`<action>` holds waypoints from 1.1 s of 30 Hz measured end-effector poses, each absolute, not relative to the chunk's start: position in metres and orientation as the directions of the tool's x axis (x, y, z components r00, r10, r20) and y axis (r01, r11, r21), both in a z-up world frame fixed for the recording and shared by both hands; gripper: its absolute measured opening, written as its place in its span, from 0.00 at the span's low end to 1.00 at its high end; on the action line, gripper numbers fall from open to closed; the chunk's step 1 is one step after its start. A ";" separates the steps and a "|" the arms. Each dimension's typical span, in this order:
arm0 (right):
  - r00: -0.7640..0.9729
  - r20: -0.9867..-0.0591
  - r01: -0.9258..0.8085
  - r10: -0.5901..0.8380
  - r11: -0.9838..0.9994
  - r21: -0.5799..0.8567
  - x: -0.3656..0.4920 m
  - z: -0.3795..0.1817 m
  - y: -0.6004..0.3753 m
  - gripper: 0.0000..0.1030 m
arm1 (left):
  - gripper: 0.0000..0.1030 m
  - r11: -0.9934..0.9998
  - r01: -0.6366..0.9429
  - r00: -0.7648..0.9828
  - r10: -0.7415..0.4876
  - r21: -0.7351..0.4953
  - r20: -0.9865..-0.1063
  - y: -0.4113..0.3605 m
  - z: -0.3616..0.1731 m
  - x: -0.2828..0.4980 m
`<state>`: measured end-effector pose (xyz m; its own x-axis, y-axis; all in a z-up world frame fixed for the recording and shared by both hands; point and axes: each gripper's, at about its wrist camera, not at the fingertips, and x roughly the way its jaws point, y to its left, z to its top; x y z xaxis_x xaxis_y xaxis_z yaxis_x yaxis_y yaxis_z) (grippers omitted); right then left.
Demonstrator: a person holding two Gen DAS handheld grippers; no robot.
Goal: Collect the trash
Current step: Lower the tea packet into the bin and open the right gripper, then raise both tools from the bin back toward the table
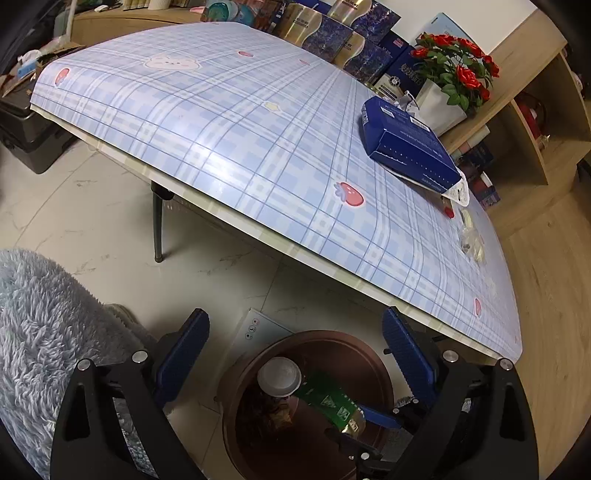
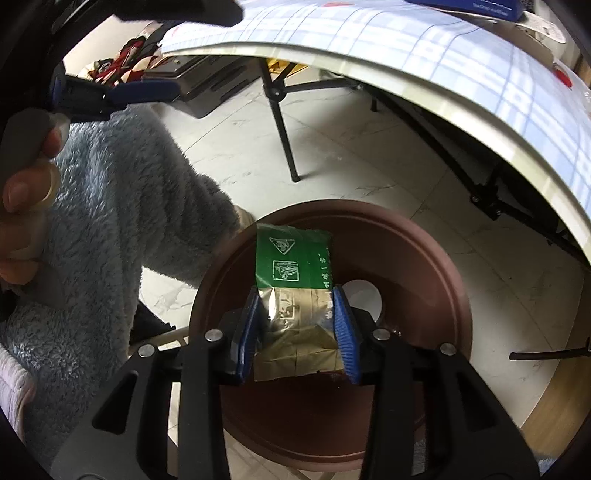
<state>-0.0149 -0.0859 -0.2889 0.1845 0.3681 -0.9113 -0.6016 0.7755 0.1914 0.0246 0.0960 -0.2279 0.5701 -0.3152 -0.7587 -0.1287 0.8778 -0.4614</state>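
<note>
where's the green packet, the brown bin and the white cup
green packet (image 2: 293, 264), right wrist view, green printed upper half
brown bin (image 2: 436, 280), right wrist view, right inner wall
white cup (image 1: 279, 376), left wrist view, cup's open inside

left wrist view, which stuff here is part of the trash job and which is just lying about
Job: green-and-gold packet held in right gripper; brown bin; white cup in bin; clear wrappers on table; left gripper, open.

Lying about: blue box; red flowers; gift boxes.

table (image 1: 229, 122), blue plaid cloth | blue box (image 1: 406, 144) near far edge | red roses (image 1: 458, 70) in white pot beside it | shelf (image 1: 535, 110) behind | marble floor (image 1: 92, 221)
</note>
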 end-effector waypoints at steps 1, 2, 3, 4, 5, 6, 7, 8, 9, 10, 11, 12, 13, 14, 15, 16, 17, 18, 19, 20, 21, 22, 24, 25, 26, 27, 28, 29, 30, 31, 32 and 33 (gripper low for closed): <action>0.179 -0.912 -0.604 0.370 0.773 0.196 -0.015 -0.289 -0.086 0.41 | 0.89 0.879 -0.127 0.568 -0.315 -0.459 -0.760 0.095 -0.228 0.025; 0.175 -0.911 -0.604 0.372 0.771 0.199 -0.015 -0.288 -0.085 0.41 | 0.89 0.880 -0.126 0.566 -0.315 -0.458 -0.761 0.094 -0.229 0.025; 0.170 -0.911 -0.604 0.376 0.770 0.205 -0.015 -0.289 -0.086 0.42 | 0.89 0.881 -0.124 0.565 -0.315 -0.456 -0.763 0.094 -0.229 0.025; 0.167 -0.910 -0.602 0.380 0.770 0.211 -0.016 -0.288 -0.087 0.46 | 0.89 0.882 -0.123 0.564 -0.315 -0.454 -0.764 0.093 -0.229 0.025; 0.166 -0.909 -0.600 0.382 0.771 0.214 -0.015 -0.288 -0.087 0.50 | 0.89 0.883 -0.122 0.563 -0.315 -0.453 -0.764 0.092 -0.229 0.026; 0.169 -0.907 -0.595 0.385 0.774 0.217 -0.015 -0.287 -0.089 0.58 | 0.89 0.884 -0.121 0.562 -0.314 -0.452 -0.765 0.091 -0.229 0.026; 0.174 -0.905 -0.590 0.387 0.777 0.219 -0.013 -0.287 -0.089 0.67 | 0.89 0.884 -0.121 0.562 -0.314 -0.451 -0.765 0.091 -0.230 0.026; 0.181 -0.903 -0.583 0.390 0.782 0.221 -0.013 -0.286 -0.090 0.72 | 0.89 0.885 -0.120 0.561 -0.314 -0.451 -0.766 0.090 -0.230 0.026; 0.192 -0.899 -0.573 0.394 0.788 0.223 -0.012 -0.284 -0.093 0.82 | 0.89 0.886 -0.119 0.560 -0.313 -0.449 -0.767 0.089 -0.230 0.026; 0.211 -0.896 -0.561 0.391 0.799 0.216 -0.011 -0.281 -0.095 0.89 | 0.89 0.886 -0.119 0.560 -0.313 -0.448 -0.767 0.089 -0.230 0.026; 0.232 -0.892 -0.551 0.388 0.808 0.208 -0.011 -0.278 -0.098 0.90 | 0.89 0.886 -0.118 0.559 -0.313 -0.448 -0.768 0.088 -0.230 0.026; 0.262 -0.885 -0.536 0.384 0.821 0.198 -0.010 -0.273 -0.102 0.92 | 0.89 0.887 -0.117 0.559 -0.313 -0.447 -0.768 0.087 -0.230 0.026; 0.285 -0.880 -0.522 0.380 0.832 0.190 -0.009 -0.270 -0.105 0.93 | 0.89 0.888 -0.117 0.559 -0.312 -0.445 -0.768 0.087 -0.230 0.026; 0.313 -0.872 -0.505 0.375 0.844 0.182 -0.007 -0.265 -0.109 0.94 | 0.89 0.889 -0.115 0.559 -0.311 -0.444 -0.768 0.086 -0.230 0.027; 0.355 -0.858 -0.483 0.371 0.858 0.171 -0.007 -0.258 -0.115 0.94 | 0.89 0.889 -0.114 0.560 -0.310 -0.443 -0.768 0.086 -0.229 0.026; 0.397 -0.841 -0.462 0.367 0.872 0.162 -0.006 -0.251 -0.120 0.94 | 0.89 0.891 -0.113 0.561 -0.309 -0.440 -0.768 0.086 -0.229 0.026; 0.439 -0.821 -0.440 0.364 0.884 0.156 -0.006 -0.244 -0.126 0.94 | 0.89 0.891 -0.113 0.561 -0.308 -0.439 -0.768 0.085 -0.229 0.026; 0.484 -0.796 -0.418 0.365 0.895 0.156 -0.006 -0.236 -0.132 0.94 | 0.89 0.892 -0.111 0.562 -0.307 -0.438 -0.768 0.085 -0.229 0.026; 0.518 -0.775 -0.401 0.362 0.903 0.154 -0.006 -0.229 -0.138 0.94 | 0.89 0.893 -0.109 0.563 -0.306 -0.436 -0.768 0.084 -0.228 0.026; 0.550 -0.754 -0.388 0.358 0.910 0.149 -0.006 -0.224 -0.141 0.94 | 0.89 0.894 -0.108 0.564 -0.305 -0.435 -0.767 0.084 -0.228 0.026; 0.589 -0.728 -0.377 0.351 0.916 0.137 -0.008 -0.216 -0.143 0.94 | 0.89 0.895 -0.107 0.565 -0.304 -0.434 -0.767 0.083 -0.228 0.025; 0.625 -0.703 -0.369 0.339 0.922 0.117 -0.010 -0.210 -0.145 0.94 | 0.89 0.895 -0.105 0.566 -0.304 -0.433 -0.766 0.083 -0.227 0.025; 0.680 -0.661 -0.358 0.316 0.931 0.076 -0.014 -0.199 -0.148 0.94 | 0.89 0.897 -0.103 0.569 -0.302 -0.431 -0.765 0.082 -0.226 0.025; 0.704 -0.642 -0.351 0.304 0.934 0.057 -0.016 -0.195 -0.149 0.94 | 0.89 0.897 -0.102 0.569 -0.302 -0.430 -0.765 0.082 -0.226 0.025; 0.724 -0.626 -0.343 0.291 0.938 0.040 -0.017 -0.191 -0.150 0.94 | 0.89 0.898 -0.101 0.569 -0.302 -0.429 -0.765 0.081 -0.226 0.025; 0.746 -0.607 -0.330 0.275 0.944 0.021 -0.018 -0.186 -0.152 0.94 | 0.89 0.898 -0.100 0.569 -0.301 -0.428 -0.765 0.081 -0.226 0.025; 0.762 -0.592 -0.318 0.261 0.948 0.009 -0.019 -0.182 -0.154 0.94 | 0.89 0.899 -0.099 0.569 -0.300 -0.426 -0.766 0.081 -0.226 0.025; 0.772 -0.583 -0.309 0.252 0.951 0.003 -0.019 -0.181 -0.158 0.94 | 0.89 0.900 -0.098 0.569 -0.299 -0.424 -0.766 0.080 -0.226 0.025; 0.785 -0.571 -0.295 0.239 0.956 -0.005 -0.019 -0.178 -0.162 0.94 | 0.89 0.901 -0.096 0.570 -0.298 -0.422 -0.766 0.080 -0.226 0.024; 0.794 -0.563 -0.282 0.228 0.959 -0.010 -0.018 -0.176 -0.166 0.94 | 0.89 0.903 -0.096 0.571 -0.296 -0.420 -0.766 0.079 -0.225 0.024; 0.803 -0.556 -0.268 0.216 0.963 -0.014 -0.017 -0.174 -0.169 0.94 | 0.89 0.904 -0.095 0.572 -0.294 -0.418 -0.766 0.079 -0.225 0.024; 0.813 -0.547 -0.251 0.201 0.968 -0.018 -0.015 -0.172 -0.174 0.94 | 0.89 0.904 -0.095 0.572 -0.293 -0.416 -0.766 0.078 -0.224 0.026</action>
